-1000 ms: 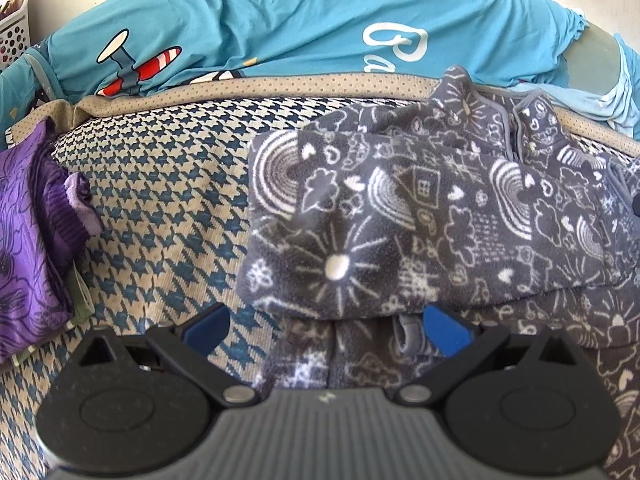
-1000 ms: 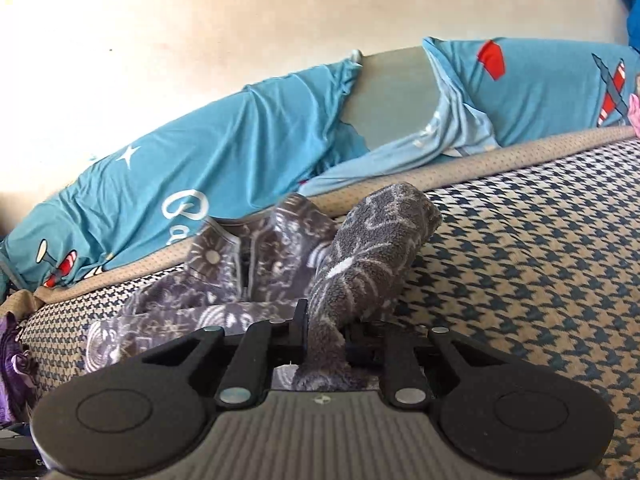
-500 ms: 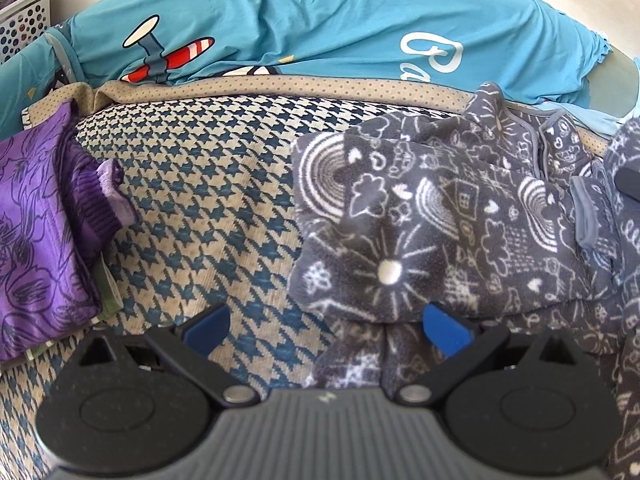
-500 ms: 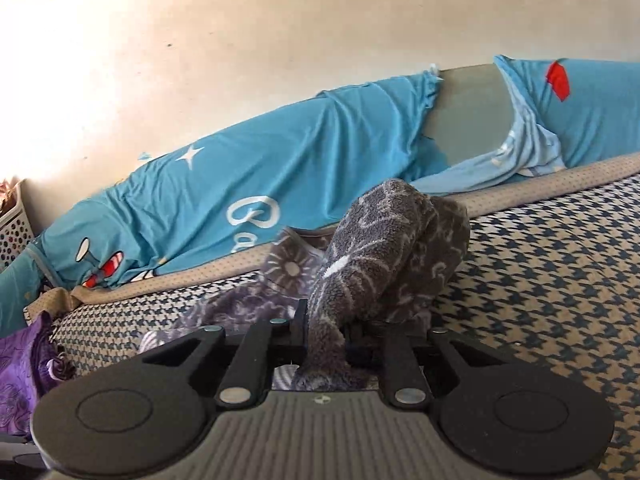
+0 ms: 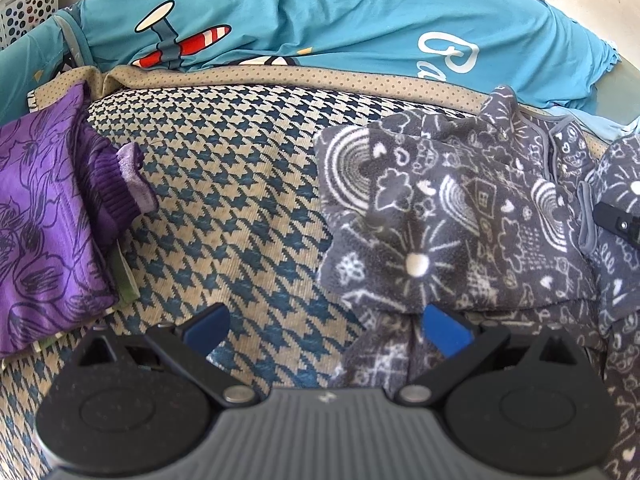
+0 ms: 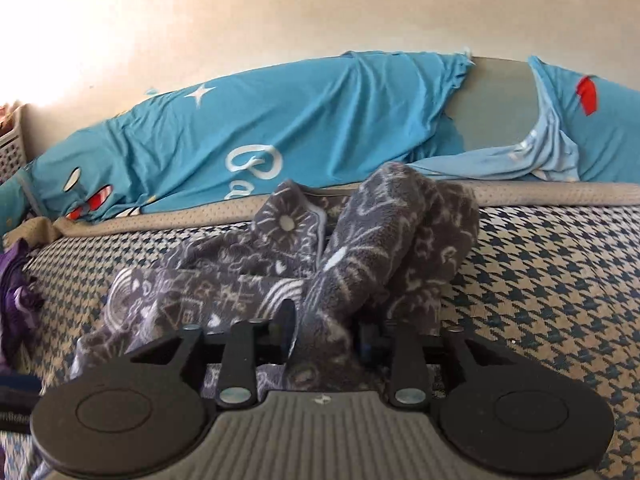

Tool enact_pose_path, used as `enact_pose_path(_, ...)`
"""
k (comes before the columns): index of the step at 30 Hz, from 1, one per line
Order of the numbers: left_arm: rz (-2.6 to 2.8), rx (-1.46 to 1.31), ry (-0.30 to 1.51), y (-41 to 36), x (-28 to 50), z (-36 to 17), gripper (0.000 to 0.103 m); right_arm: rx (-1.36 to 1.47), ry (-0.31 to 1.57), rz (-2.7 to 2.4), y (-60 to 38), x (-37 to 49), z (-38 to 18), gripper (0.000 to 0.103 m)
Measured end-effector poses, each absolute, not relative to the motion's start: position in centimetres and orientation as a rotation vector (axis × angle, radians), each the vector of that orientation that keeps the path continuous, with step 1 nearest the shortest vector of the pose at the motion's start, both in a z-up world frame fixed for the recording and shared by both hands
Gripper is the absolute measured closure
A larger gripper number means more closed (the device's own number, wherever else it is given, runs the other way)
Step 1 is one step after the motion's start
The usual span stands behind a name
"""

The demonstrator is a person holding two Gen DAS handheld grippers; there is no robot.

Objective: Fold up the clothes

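The grey fleece (image 5: 460,220) lies partly folded on the right of the checked bed cover (image 5: 240,200), with the purple pile (image 5: 40,208) far left. Our left tongs (image 5: 326,330) gape wide and empty at its near edge. Our right tongs (image 6: 324,336) pinch a raised fleece flap. We judge that the thick flap could slip out, or drag the folded layers askew.

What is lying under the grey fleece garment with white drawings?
The grey fleece garment with white doodle print lies on the blue-and-beige houndstooth bed cover, which shows all around it. Whatever sits directly beneath its folded layers is covered and cannot be seen.
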State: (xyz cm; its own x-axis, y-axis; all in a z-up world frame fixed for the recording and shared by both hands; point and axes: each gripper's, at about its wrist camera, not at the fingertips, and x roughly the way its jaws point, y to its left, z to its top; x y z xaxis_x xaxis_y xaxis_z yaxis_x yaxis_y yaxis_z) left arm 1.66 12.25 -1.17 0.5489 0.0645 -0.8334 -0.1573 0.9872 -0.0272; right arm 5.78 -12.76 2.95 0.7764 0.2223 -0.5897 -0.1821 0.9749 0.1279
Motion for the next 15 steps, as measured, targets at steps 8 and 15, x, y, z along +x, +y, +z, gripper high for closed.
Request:
enact_pose_path(8,0.124,-0.092,0.986,11.5,1.8,-1.4,0.0,-0.103,0.659,0.316,-12.8,4.6,2.5,0.042)
enact_pose_path(15,0.114,-0.084,0.988,10.6,2.0,-1.5,0.0,-0.334,0.581,0.299,-11.4,3.0,1.7,0.042)
